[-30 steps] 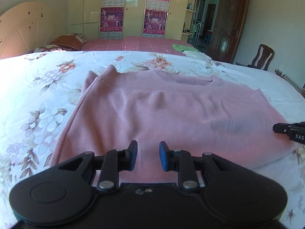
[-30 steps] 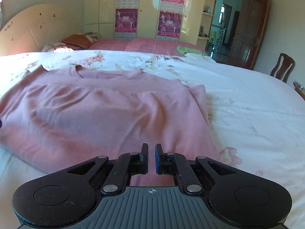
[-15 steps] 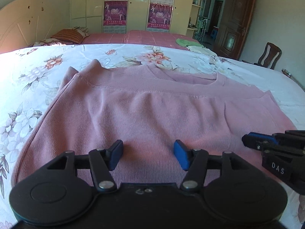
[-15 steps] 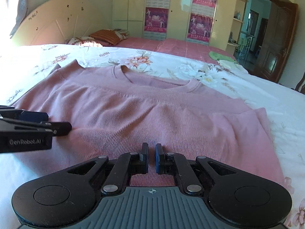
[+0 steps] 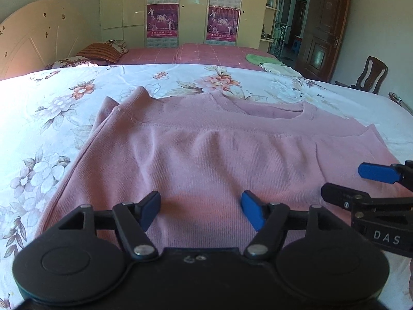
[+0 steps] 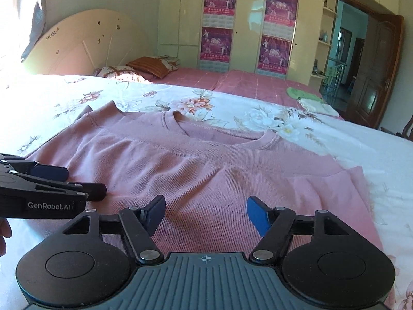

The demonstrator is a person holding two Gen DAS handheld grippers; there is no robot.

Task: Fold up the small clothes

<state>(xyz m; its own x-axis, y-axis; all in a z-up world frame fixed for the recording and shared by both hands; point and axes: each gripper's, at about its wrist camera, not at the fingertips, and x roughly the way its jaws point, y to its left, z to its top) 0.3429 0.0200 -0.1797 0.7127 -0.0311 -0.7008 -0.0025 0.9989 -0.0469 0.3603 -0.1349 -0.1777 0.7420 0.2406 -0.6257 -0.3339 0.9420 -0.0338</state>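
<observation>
Grippers occupied the near edge of both views. The left gripper [image 5: 200, 210] stood with its jaws spread wide over the near hem of the pink sweater [image 5: 219, 160] and held nothing; a second before they had been close together, and half a second before only partly parted. The right gripper [image 6: 205, 213] was likewise wide open and empty, where half a second earlier its jaws had been all but closed. Both tools had thus been opened in quick succession, which I judged to be preparation for a fresh two-point grasp on the near fold rather than a release at the end of work.

Whether any fingertip actually touched the cloth could not be settled, since the fisheye foreshortens the near hem.

Beyond the tools, the sweater lay on the floral bedsheet [image 5: 51, 118], near the middle of the bed. Its lower part was already turned up over the body, with the upturned hem forming a ridge across the chest just short of the neckline [image 6: 222, 134]. The collar pointed to the far side, and a small corner of fabric stood up at the far left shoulder. One fold therefore appeared done; at least one more remained, in my estimate.

Further off, a second bed with a pink cover [image 6: 245, 82] carried a green cloth [image 6: 299, 93] at its right end, well apart from the work. A wardrobe with posters [image 6: 247, 25] closed the far wall.
</observation>
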